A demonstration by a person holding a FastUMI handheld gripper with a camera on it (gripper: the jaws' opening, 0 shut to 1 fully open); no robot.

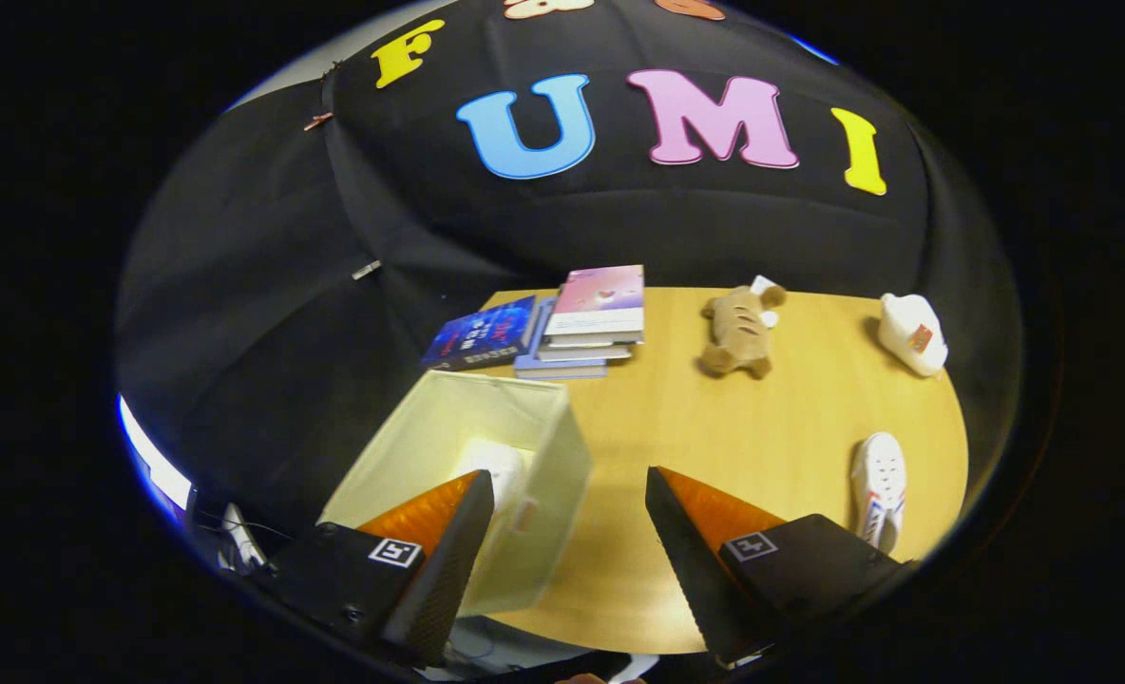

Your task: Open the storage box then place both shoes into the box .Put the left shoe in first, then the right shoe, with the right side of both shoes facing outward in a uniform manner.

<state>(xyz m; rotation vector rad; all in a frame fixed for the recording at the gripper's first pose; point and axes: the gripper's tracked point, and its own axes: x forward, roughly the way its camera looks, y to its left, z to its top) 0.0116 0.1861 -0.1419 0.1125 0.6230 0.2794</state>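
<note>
The cream fabric storage box (543, 446) stands open on the wooden table, just ahead of my left finger (448, 532). A white shoe (494, 464) lies inside it, partly hidden by that finger. A second white shoe (879, 486) with coloured side stripes lies on the table to the right of my right finger (691, 532). My gripper (570, 494) hangs above the table with its orange and black fingers wide apart. Nothing sits between them.
A stack of books (581, 323) and a blue book (482, 332) lie beyond the box. A brown plush toy (741, 328) and a white bottle (912, 332) rest farther back on the table (715, 427). The box overhangs the table's left edge.
</note>
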